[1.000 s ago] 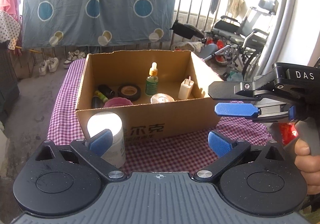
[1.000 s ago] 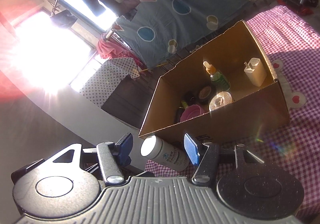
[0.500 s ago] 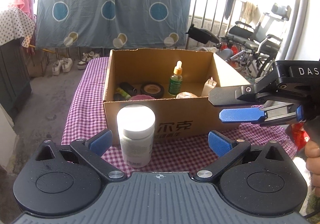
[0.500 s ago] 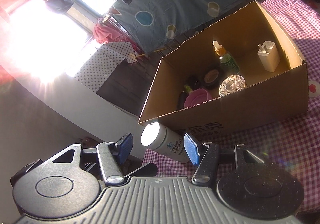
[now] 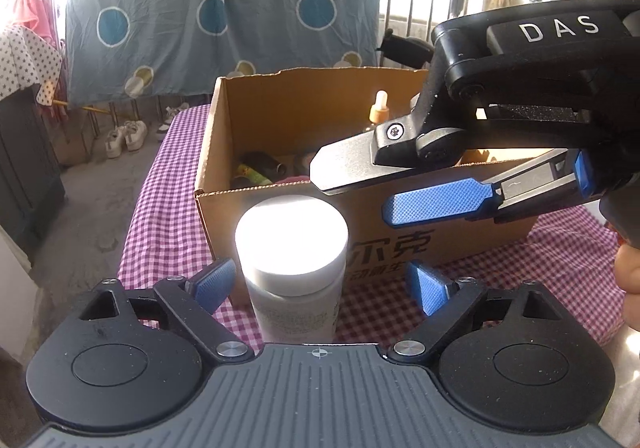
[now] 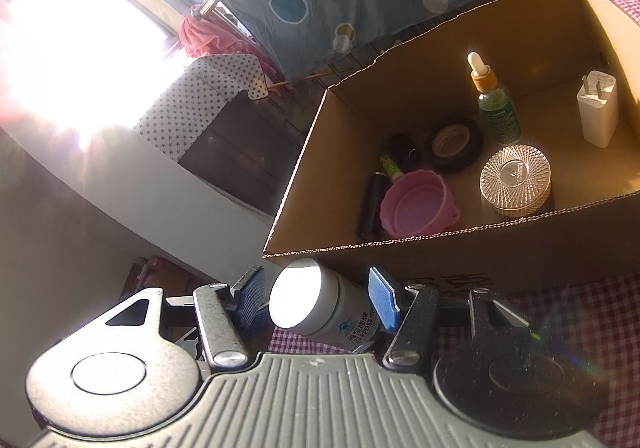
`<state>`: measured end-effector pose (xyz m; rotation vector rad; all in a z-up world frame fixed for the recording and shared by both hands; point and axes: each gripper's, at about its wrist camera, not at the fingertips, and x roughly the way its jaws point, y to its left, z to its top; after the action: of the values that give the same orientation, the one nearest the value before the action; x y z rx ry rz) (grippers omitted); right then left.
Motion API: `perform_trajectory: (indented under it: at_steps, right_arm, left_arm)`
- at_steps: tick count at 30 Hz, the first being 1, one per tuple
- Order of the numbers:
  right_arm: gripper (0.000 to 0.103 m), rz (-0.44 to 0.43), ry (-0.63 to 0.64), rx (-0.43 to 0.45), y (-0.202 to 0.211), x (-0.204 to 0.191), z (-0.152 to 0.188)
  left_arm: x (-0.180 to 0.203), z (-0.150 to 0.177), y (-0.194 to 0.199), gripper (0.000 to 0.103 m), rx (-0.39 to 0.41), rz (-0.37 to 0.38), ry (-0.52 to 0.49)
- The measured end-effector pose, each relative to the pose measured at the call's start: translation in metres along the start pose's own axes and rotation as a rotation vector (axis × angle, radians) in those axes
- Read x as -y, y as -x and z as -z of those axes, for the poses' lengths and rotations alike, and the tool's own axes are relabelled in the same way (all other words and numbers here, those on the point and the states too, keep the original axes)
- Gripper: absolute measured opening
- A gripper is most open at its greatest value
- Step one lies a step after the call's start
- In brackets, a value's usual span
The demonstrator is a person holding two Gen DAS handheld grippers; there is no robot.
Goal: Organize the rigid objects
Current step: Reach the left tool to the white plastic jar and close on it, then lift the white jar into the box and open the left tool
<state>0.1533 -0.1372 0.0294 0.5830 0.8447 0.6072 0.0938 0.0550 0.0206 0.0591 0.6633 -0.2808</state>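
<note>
Left wrist view: my left gripper (image 5: 316, 284) is spread wide around the white bottle (image 5: 292, 268), which stands upright on the checked bench (image 5: 160, 184) just in front of the cardboard box (image 5: 400, 244); the left pad looks very close to or touching the bottle, the right pad is clearly apart, so no grip here. My right gripper (image 5: 384, 188) reaches in from the right above the bottle's cap, fingers parted, nothing between them as far as I can tell. Right wrist view: the same bottle sits between my right gripper's pads (image 6: 380, 300); the right one looks against the bottle, the left one shows a gap, so it brackets the bottle but is not closed on it. Progress, my guess: mostly done, since the box already holds many items and the bottle is the only one I see outside it; what's left is to grasp it, lift it over the front wall and set it inside. Box contents left to right: a dark tube (image 6: 370, 204) and a yellow-green item behind it, a pink collapsible cup (image 6: 416, 204), a black tape roll (image 6: 454, 144), a green dropper bottle (image 6: 494, 104), a clear faceted jar (image 6: 516, 180), a white charger plug (image 6: 598, 108). Free floor remains near the front right corner.
</note>
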Motion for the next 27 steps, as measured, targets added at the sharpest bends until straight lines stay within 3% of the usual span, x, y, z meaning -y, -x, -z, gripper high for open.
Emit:
perform_trajectory:
  at_steps: [3, 14, 16, 27]
  right_arm:
    - [0.060, 0.006, 0.009, -0.018, -0.011, 0.001, -0.003]
    - [0.053, -0.011, 0.004, -0.064, -0.029, 0.009, -0.005]
    - [0.051, -0.013, 0.001, -0.067, -0.030, 0.009, -0.004]
    - [0.048, -0.019, -0.006, -0.057, -0.025, 0.008, 0.001]
  left_arm:
    - [0.001, 0.000, -0.005, 0.080, -0.009, -0.005, -0.006]
    - [-0.003, -0.001, -0.011, 0.062, -0.019, -0.023, 0.008]
    - [-0.004, 0.000, -0.014, 0.053, -0.020, -0.030, 0.004]
    - [-0.003, 0.001, -0.010, 0.052, -0.013, -0.008, 0.003]
